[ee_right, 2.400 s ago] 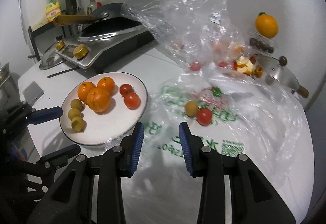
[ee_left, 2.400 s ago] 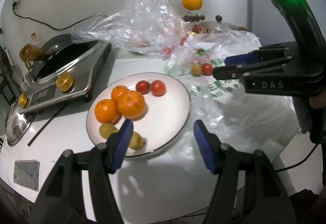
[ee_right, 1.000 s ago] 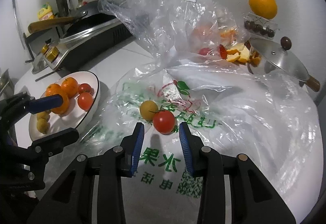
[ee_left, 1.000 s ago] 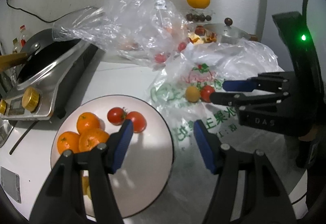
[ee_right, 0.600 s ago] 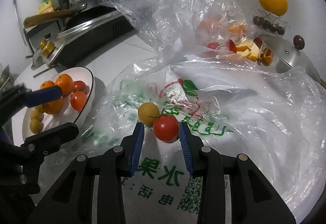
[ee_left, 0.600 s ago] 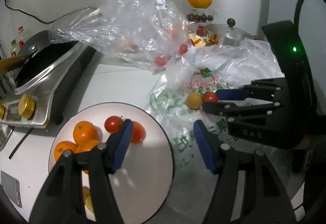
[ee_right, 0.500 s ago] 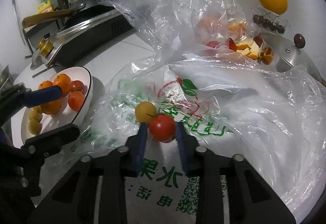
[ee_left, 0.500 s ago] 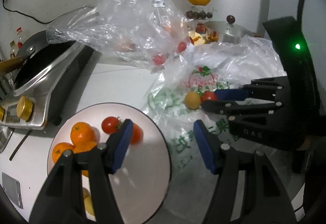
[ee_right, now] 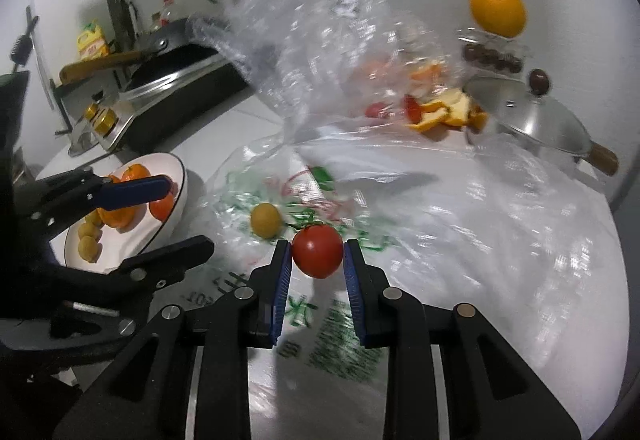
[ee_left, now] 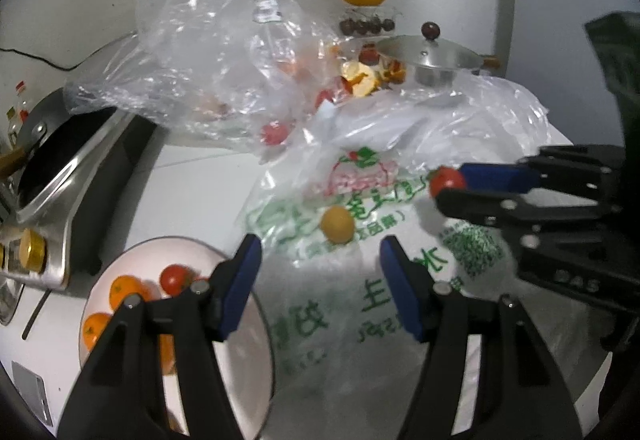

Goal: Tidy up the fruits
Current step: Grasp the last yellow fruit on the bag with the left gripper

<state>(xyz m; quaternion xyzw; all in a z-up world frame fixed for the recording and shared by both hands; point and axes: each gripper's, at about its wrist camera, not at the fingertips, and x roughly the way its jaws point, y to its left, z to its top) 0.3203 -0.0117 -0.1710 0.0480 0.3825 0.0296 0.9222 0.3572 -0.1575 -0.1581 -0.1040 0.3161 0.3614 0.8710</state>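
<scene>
Your right gripper (ee_right: pixel 316 260) has its jaws clamped on the tomato (ee_right: pixel 317 250), held just above the bag (ee_right: pixel 460 240) at the frame's lower centre. The plate (ee_right: pixel 176 164) lies to the left, at mid-left of the frame, so the carry goes that way. Your left gripper (ee_left: pixel 320 272) hangs half open and empty, the yellow fruit (ee_left: pixel 337 224) just ahead of its jaws.
</scene>
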